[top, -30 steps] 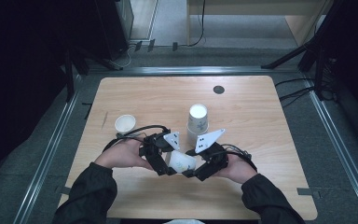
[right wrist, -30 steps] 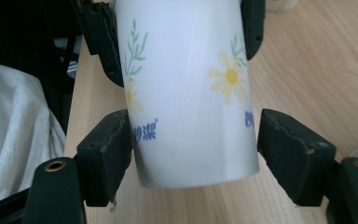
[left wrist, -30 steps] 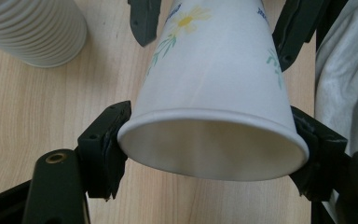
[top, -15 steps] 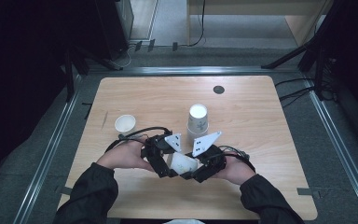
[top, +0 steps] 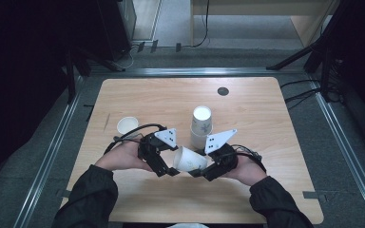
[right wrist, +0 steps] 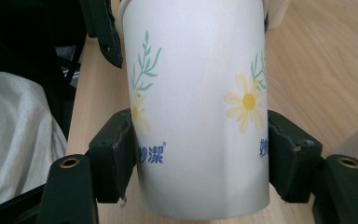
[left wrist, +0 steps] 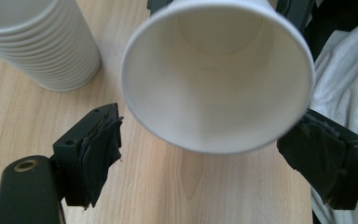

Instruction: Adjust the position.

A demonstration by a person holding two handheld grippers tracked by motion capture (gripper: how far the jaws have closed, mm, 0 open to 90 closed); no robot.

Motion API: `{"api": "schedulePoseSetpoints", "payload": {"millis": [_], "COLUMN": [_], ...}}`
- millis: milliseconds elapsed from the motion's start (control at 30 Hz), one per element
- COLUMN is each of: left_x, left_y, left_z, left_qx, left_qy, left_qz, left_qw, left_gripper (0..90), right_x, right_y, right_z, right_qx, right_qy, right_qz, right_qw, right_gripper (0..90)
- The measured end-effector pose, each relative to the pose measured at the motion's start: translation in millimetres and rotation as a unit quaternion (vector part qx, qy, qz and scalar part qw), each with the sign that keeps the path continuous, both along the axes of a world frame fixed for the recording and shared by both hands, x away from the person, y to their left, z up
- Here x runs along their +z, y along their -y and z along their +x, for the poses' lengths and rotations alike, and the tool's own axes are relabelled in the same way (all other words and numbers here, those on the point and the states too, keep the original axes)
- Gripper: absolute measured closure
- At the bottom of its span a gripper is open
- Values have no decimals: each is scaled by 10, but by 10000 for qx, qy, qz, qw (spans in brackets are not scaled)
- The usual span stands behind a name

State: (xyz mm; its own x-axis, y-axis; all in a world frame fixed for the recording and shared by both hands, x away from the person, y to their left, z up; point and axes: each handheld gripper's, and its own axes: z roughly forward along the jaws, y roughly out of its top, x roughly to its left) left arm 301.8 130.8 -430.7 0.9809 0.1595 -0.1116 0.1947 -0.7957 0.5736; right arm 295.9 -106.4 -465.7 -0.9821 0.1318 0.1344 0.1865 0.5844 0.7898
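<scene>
The right gripper pinched the paper cup near its base, holding it on its side above the table. The left gripper had just been opening; its pads stood clear of the cup rim (mouth facing it). A cup stack stood just behind.

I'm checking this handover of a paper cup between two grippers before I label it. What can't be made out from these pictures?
- High view: the right gripper jaws sit under the held cup; grip hidden.
- Left gripper view: cup stack cut off by the top-left edge; height unknown.
- Right gripper view: the cup's rim and blue lettering are cut off or partly covered.
- High view: small cup too small to see contents.
</scene>
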Motion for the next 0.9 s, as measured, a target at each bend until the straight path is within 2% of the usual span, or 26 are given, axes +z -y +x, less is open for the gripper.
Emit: {"api": "schedulePoseSetpoints", "payload": {"millis": [200, 467, 733, 900], "left_x": [11, -25, -49, -56], "left_y": [-91, -121, -40, 5], "left_z": [22, 38, 30, 18], "left_qx": [140, 335, 286, 261], "left_qy": [-98, -214, -360, -346], "left_qz": [-372, -869, -1254, -1304], "left_qw": [9992, 9954, 9910, 9905], "left_gripper": [140, 140, 140, 153], "right_x": [46, 74, 64, 48], "right_y": [77, 122, 88, 51], "right_z": [20, 29, 23, 11], "right_qx": [-101, -100, -21, 44], "right_qy": [-18, -53, -135, -173], "right_qz": [130, 265, 328, 315], "right_qw": [9999, 9996, 9994, 9993], "right_gripper": [334, 333, 332, 332]}}
